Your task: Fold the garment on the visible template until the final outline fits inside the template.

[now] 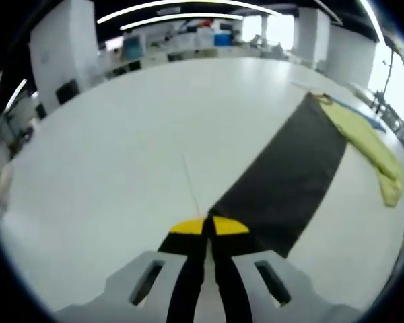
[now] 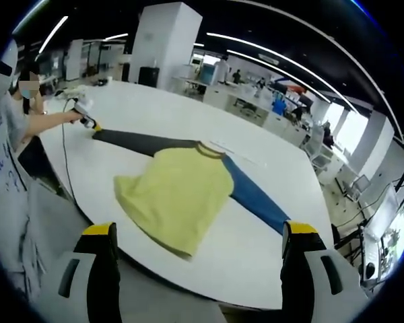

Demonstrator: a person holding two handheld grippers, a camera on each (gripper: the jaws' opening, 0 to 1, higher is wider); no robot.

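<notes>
A long-sleeved shirt lies flat on the white table (image 2: 188,114), with a yellow body (image 2: 175,195), a dark grey sleeve (image 2: 141,141) and a blue sleeve (image 2: 256,195). In the left gripper view the dark sleeve (image 1: 289,168) runs from the yellow body (image 1: 367,145) down to my left gripper (image 1: 208,227), whose yellow-tipped jaws are shut on the sleeve's end. The right gripper view shows that left gripper (image 2: 89,122) in a person's hand at the cuff. My right gripper (image 2: 200,232) hangs wide open off the table's near edge, short of the shirt's hem, holding nothing.
A person (image 2: 7,155) stands at the table's left side, with a cable (image 2: 64,161) hanging from the hand-held gripper. A thin pale line (image 1: 190,178) runs across the tabletop ahead of the left jaws. Desks and screens (image 2: 276,101) stand beyond the far edge.
</notes>
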